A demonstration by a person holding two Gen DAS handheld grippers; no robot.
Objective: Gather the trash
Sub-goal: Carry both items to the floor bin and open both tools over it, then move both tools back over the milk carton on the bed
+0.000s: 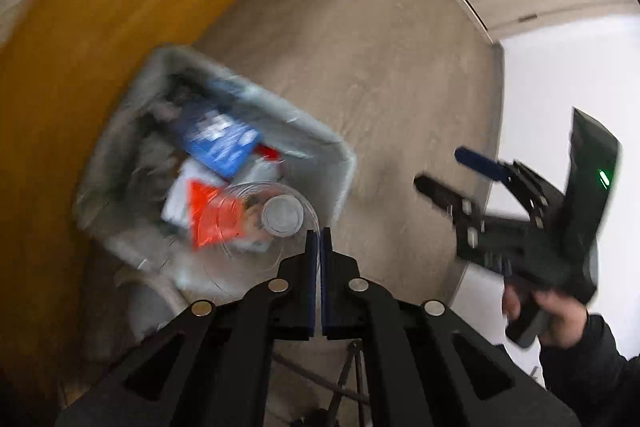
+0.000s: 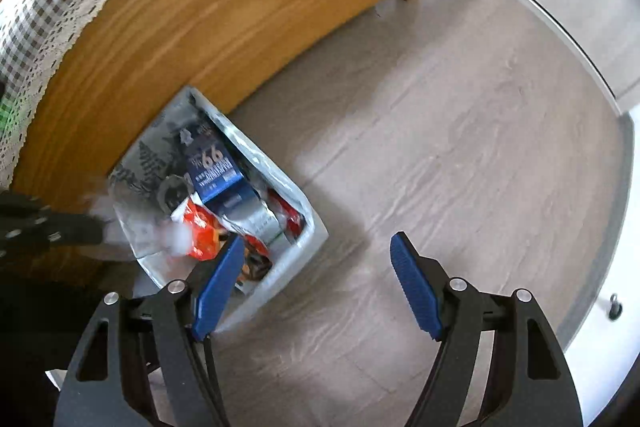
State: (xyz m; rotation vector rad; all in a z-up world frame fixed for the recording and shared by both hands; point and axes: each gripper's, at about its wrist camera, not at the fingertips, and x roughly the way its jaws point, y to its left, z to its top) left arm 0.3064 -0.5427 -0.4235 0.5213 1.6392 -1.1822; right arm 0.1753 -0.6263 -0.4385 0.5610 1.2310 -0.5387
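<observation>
Left wrist view: a clear plastic cup (image 1: 276,223) is being seen pinched by its rim in the left hand-held gripper (image 1: 319,239), whose blue pads are pressed together on the thin wall.
Cup position: it is being held over the near corner of the grey trash bin (image 1: 340,155), which is sitting on the wood-grain floor (image 1: 380,67) against a yellow wooden furniture panel (image 1: 72,67).
Bin contents: a blue carton (image 1: 222,143), an orange wrapper (image 1: 214,219) and other blurred packaging are lying inside; the bin is looking fairly full.
Right wrist view: the right hand-held gripper (image 2: 316,267) is being held spread wide with nothing between its pads, over the floor just beside the bin (image 2: 308,227).
Right hand: it is being seen at the right edge of the left wrist view, gripping the handle (image 1: 552,311).
Picture quality: strong motion blur is being noted, so the cup's exact overlap with the bin's rim cannot be told.
Stage, judged: the cup is being brought for dropping; release is not yet done.
Risk one: the cup may be dropped onto the rim and tipped out to the floor, since it is hanging near the corner, not the middle.
Risk two: the piled packaging may bounce the light cup back out.
Risk three: the thin wall may stick to a pad on release.
</observation>
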